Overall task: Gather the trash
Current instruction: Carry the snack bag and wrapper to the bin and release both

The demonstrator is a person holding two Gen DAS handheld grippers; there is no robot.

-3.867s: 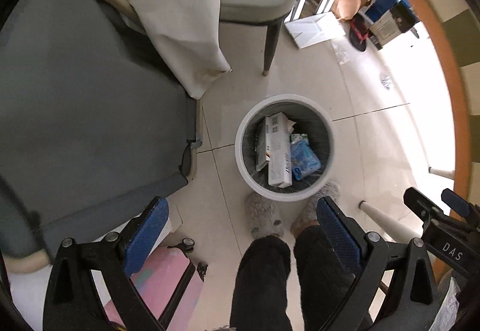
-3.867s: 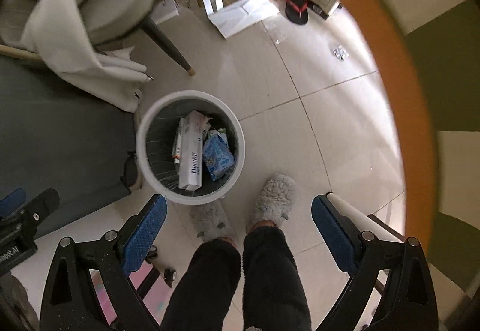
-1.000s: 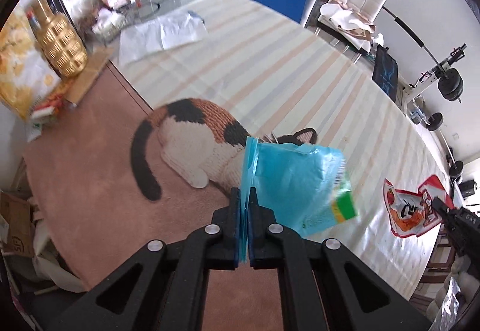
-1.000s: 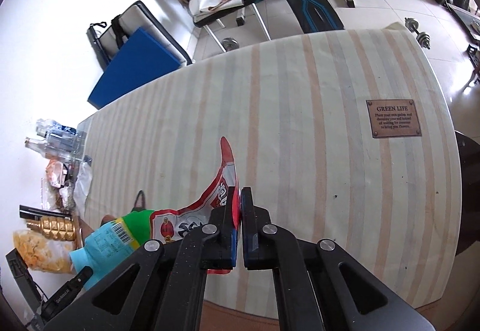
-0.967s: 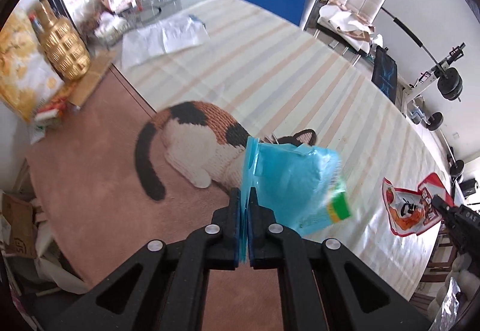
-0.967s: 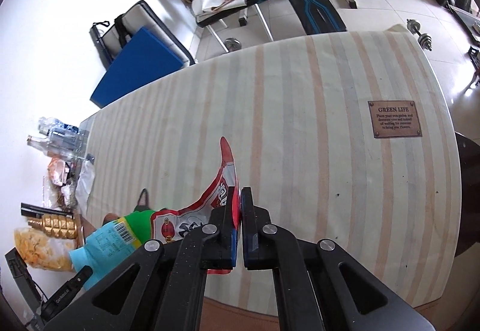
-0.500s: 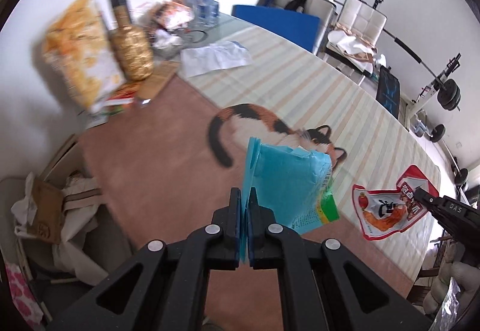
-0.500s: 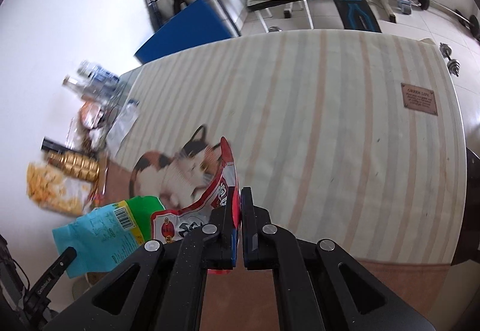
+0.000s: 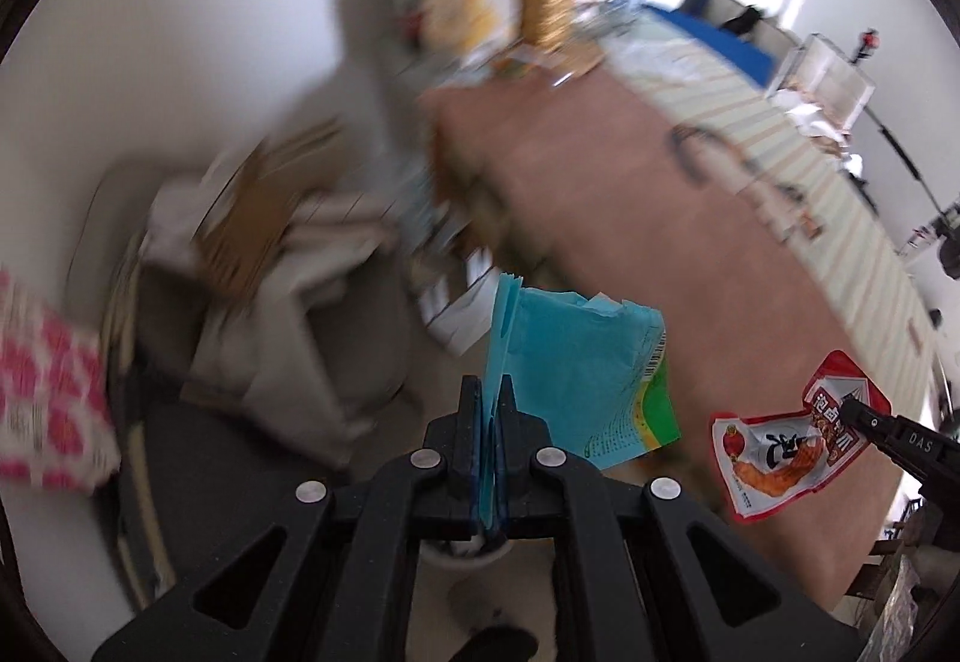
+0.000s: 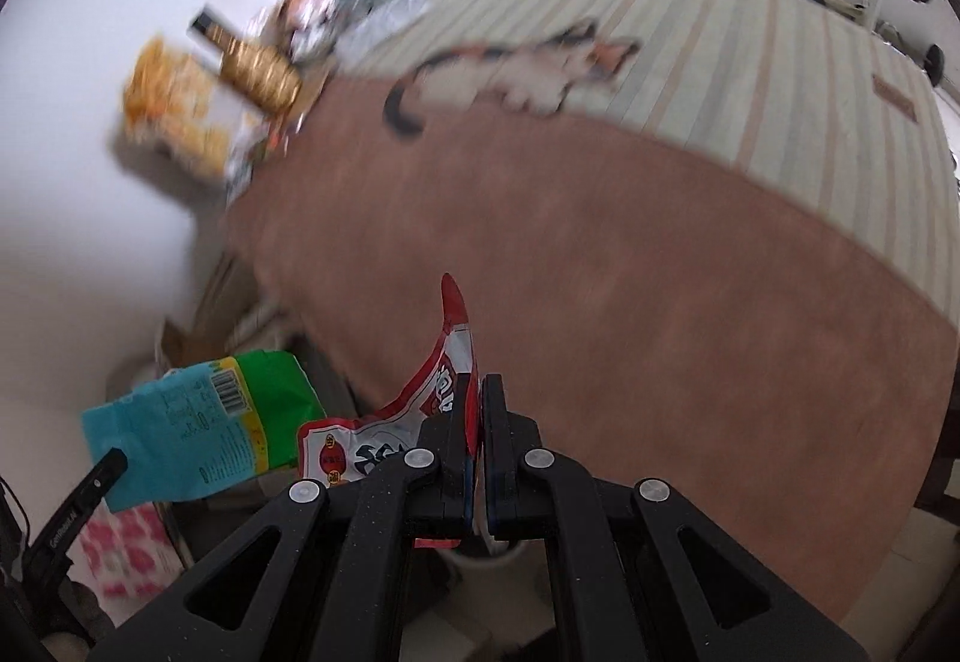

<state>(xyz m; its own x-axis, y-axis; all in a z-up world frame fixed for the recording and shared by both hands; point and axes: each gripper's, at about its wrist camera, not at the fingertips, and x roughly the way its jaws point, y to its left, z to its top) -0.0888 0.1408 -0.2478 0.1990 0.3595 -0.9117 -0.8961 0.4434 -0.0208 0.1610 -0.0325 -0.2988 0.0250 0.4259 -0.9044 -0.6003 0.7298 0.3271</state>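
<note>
Both wrist views have swung off the desk (image 10: 660,302) toward the cluttered floor at lower left. The left gripper (image 9: 493,410) stays clamped on the blue wrapper (image 9: 576,368), the right gripper (image 10: 477,410) on the red wrapper (image 10: 444,380); disposal likely follows.

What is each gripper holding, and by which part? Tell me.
The left gripper pinches the blue snack bag by one side edge. The right gripper pinches the red-and-white wrapper by an edge near its top corner.
</note>
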